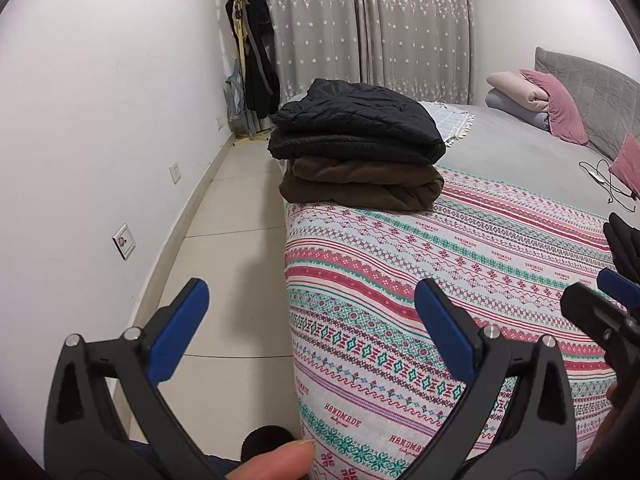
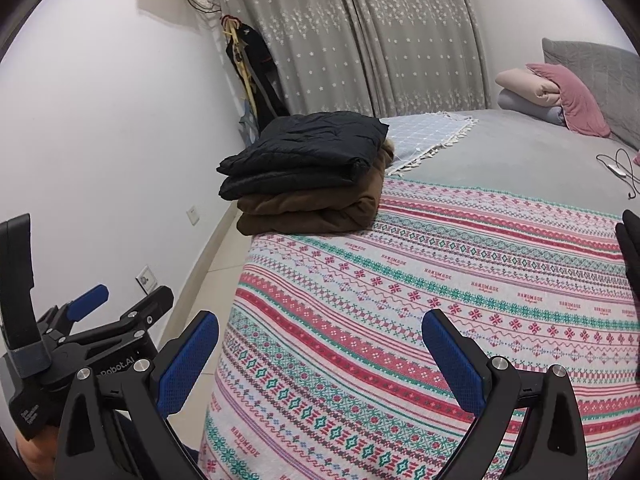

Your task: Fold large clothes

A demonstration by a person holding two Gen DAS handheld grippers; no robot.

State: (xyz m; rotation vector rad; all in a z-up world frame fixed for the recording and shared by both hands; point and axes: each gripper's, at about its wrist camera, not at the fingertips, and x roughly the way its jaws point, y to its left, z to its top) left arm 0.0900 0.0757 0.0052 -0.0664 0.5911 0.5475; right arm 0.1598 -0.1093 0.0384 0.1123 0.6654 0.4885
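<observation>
A folded black quilted jacket (image 1: 356, 120) lies on top of a folded brown garment (image 1: 360, 184) at the far left corner of the patterned bedspread (image 1: 460, 280); the stack also shows in the right wrist view, black jacket (image 2: 304, 152) on the brown garment (image 2: 312, 212). My left gripper (image 1: 312, 300) is open and empty, held over the bed's near left edge. My right gripper (image 2: 320, 332) is open and empty above the patterned bedspread (image 2: 400, 300). A dark garment (image 1: 624, 240) shows at the right edge of both views (image 2: 632, 240), mostly hidden.
The bed's left edge drops to a tiled floor (image 1: 228, 240) beside a white wall. Pink pillows and folded bedding (image 1: 532, 100) lie at the head. A cable (image 1: 608, 180) lies on the grey sheet. A coat rack (image 1: 252, 60) stands by the curtains.
</observation>
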